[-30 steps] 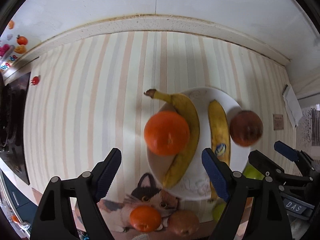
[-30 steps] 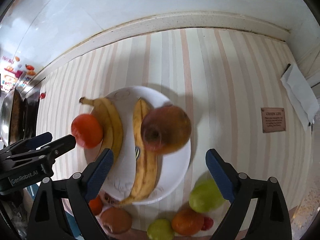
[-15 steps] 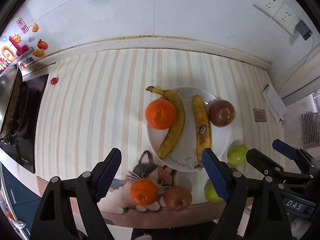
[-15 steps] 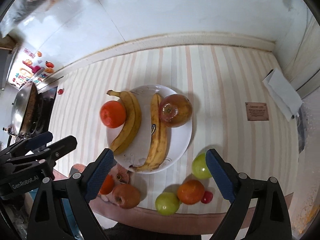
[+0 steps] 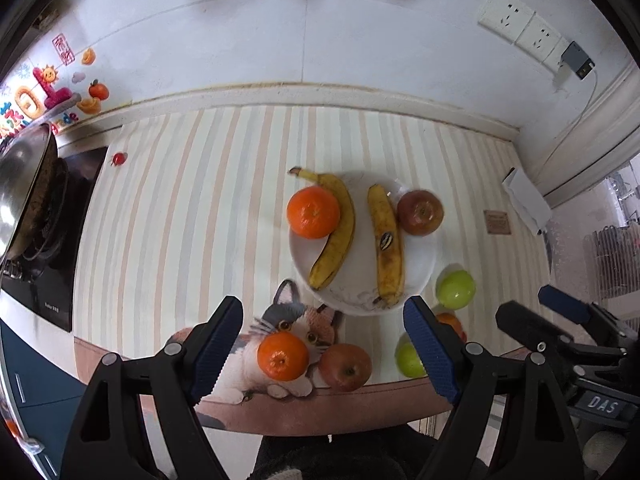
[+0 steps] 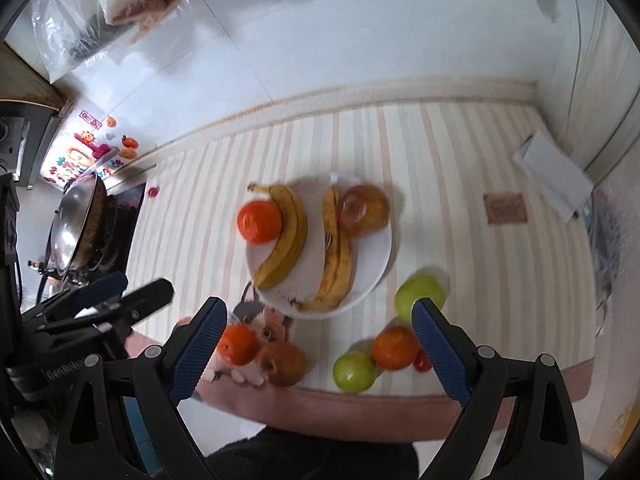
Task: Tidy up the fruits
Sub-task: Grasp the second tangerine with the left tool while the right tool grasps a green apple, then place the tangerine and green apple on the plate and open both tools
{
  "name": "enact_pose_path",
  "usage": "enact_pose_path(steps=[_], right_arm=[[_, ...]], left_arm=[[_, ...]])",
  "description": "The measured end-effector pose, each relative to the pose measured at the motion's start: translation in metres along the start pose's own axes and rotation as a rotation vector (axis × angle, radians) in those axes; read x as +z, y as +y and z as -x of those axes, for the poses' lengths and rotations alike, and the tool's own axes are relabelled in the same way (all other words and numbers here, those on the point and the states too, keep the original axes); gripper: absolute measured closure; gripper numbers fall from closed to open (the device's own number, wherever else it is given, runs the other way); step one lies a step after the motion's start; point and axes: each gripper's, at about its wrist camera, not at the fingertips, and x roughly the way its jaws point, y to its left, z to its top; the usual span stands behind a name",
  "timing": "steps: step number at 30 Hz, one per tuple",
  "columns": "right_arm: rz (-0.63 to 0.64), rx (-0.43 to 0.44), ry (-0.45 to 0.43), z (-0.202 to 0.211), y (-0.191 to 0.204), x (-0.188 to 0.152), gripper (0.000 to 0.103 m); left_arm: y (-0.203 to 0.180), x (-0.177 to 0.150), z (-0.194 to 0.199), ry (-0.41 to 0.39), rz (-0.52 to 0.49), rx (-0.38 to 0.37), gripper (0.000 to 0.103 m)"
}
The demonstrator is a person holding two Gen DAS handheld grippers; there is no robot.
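Left gripper (image 5: 322, 344) and right gripper (image 6: 318, 350), both open and empty, above the striped desk (image 5: 180, 208); round white plate (image 5: 420, 256) at 12 o'clock holds two yellow bananas (image 5: 340, 224), an orange (image 5: 313, 212), a red apple (image 5: 420, 212).

My left gripper (image 5: 324, 346) points steeply downward, its jaws spread wide with nothing between the blue pads (image 5: 216, 346). My right gripper (image 6: 318, 354) sits just beside it on the right, tilted down the same way, its jaws equally wide apart and gripping nothing, both black frames level with each other.
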Motion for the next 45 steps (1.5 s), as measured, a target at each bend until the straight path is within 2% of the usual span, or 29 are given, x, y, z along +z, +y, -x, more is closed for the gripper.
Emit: enact_pose_path(steps=[5,8,13,20,22,24,25,27,33,39,45], right_arm=[[-0.068,0.025,0.118,-0.045,-0.025,-0.024,0.010],[-0.131,0.053,0.191,-0.079,-0.041,-0.041,0.028],[-0.209,0.058,0.286,-0.123,-0.058,-0.063,0.030],[-0.241,0.038,0.331,-0.155,-0.056,-0.078,0.030],[-0.238,0.021,0.328,-0.162,-0.055,-0.079,0.030],[-0.240,0.014,0.320,-0.168,-0.054,-0.080,0.031],[-0.233,0.008,0.319,-0.171,-0.053,-0.080,0.034],[-0.223,-0.002,0.318,-0.177,-0.051,-0.080,0.044],[-0.188,0.027,0.320,-0.182,-0.043,-0.084,0.045],[-0.180,0.021,0.315,-0.185,-0.035,-0.086,0.045],[-0.135,0.021,0.297,-0.182,-0.029,-0.082,0.045]], left_arm=[[0.015,-0.018,-0.034,0.085,0.009,0.040,0.021],[0.025,-0.031,-0.065,0.156,0.023,0.065,0.021],[0.036,-0.045,-0.114,0.270,0.033,0.104,0.021],[0.045,-0.063,-0.172,0.403,0.048,0.090,0.021],[0.044,-0.065,-0.180,0.411,0.052,0.081,0.021],[0.042,-0.066,-0.185,0.400,0.051,0.067,0.031],[0.042,-0.066,-0.186,0.395,0.054,0.055,0.041],[0.039,-0.064,-0.186,0.384,0.058,0.062,0.041],[0.052,-0.070,-0.182,0.370,0.079,0.090,0.041],[0.066,-0.072,-0.183,0.375,0.124,0.048,0.041],[0.072,-0.068,-0.184,0.352,0.109,0.071,0.042]])
